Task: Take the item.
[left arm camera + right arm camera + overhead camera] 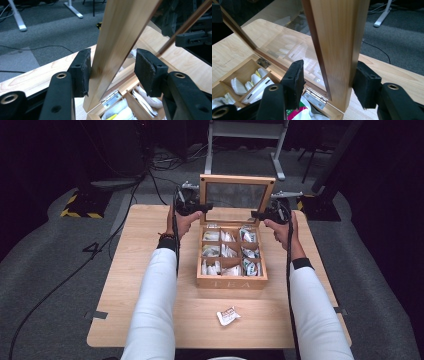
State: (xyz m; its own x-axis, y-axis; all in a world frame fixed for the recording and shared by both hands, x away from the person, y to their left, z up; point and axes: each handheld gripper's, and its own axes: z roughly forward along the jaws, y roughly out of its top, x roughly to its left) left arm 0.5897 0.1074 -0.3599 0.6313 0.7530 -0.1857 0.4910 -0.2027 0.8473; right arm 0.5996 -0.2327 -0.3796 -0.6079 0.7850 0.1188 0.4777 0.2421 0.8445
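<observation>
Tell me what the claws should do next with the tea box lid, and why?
Probably ease the lid forward and down to shut it. It stands upright over the tea box, each side edge between the left claw and the right claw.

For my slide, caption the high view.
Both grippers flank the raised lid of a tea box.
</observation>
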